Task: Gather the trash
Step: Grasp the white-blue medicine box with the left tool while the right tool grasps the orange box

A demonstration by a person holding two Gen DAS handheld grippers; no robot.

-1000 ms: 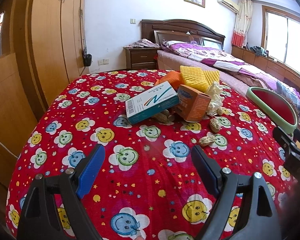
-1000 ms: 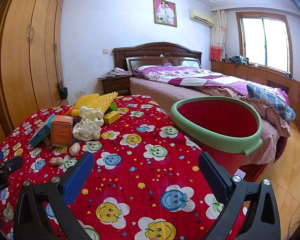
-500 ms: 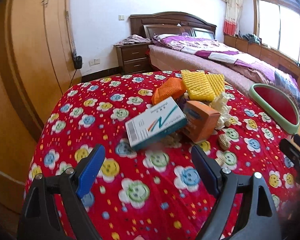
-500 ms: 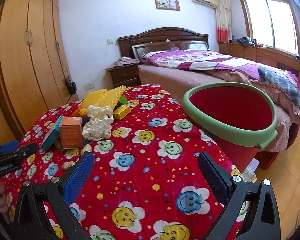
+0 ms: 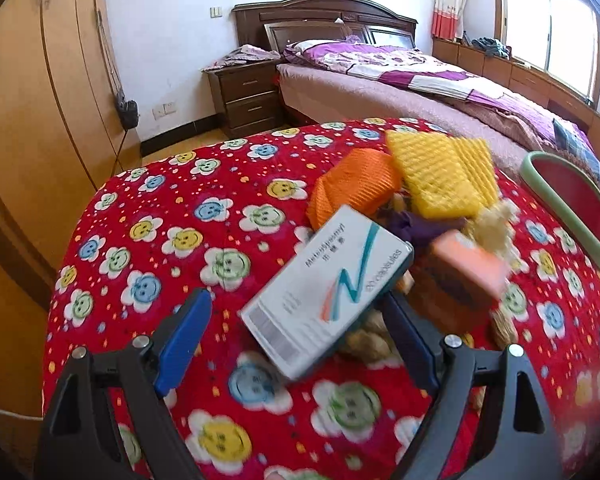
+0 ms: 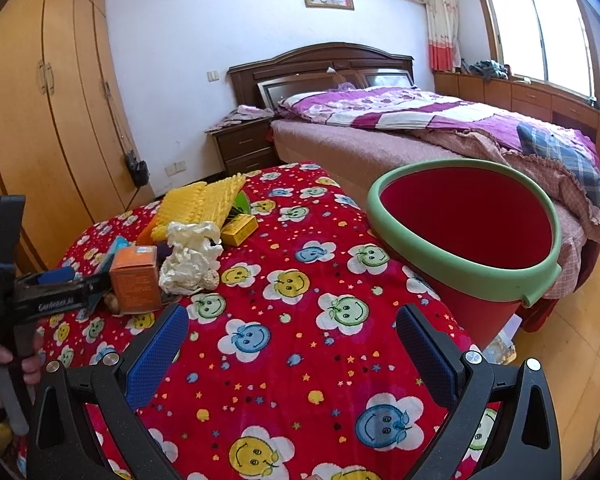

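left gripper (image 5: 296, 320): its jaws are standing wide apart, hovering low over the trash pile; the white and teal medicine box (image 5: 327, 291) is lying partly between the blue pads (image 5: 184, 336), nearer the right-hand pad, and neither pad is pressing it as far as the blurred view is showing.
right gripper (image 6: 292, 340): its jaws are gaping open and holding nothing, hanging above the red smiley-flower tablecloth (image 6: 284, 344), with the bin off to its right.
medicine box: it is sitting tilted at the near edge of the pile, propped on peanuts (image 5: 364, 344) that are peeking out under it.
orange carton (image 6: 135, 278): it is standing upright just beside the medicine box, touching the crumpled white paper (image 6: 190, 258).
foam nets: a yellow foam net (image 5: 436, 176) and an orange foam net (image 5: 356, 184) are lying at the far side of the pile, the yellow one leaning over the rest.
small yellow box (image 6: 239, 229): it is resting behind the crumpled paper, near the foam.
red bin (image 6: 468, 216): its green rim is sitting just beside the table edge, between the table and the bed (image 6: 420, 120).
person's hand (image 6: 4, 360): it is gripping the left tool's handle at the left edge of the right wrist view.
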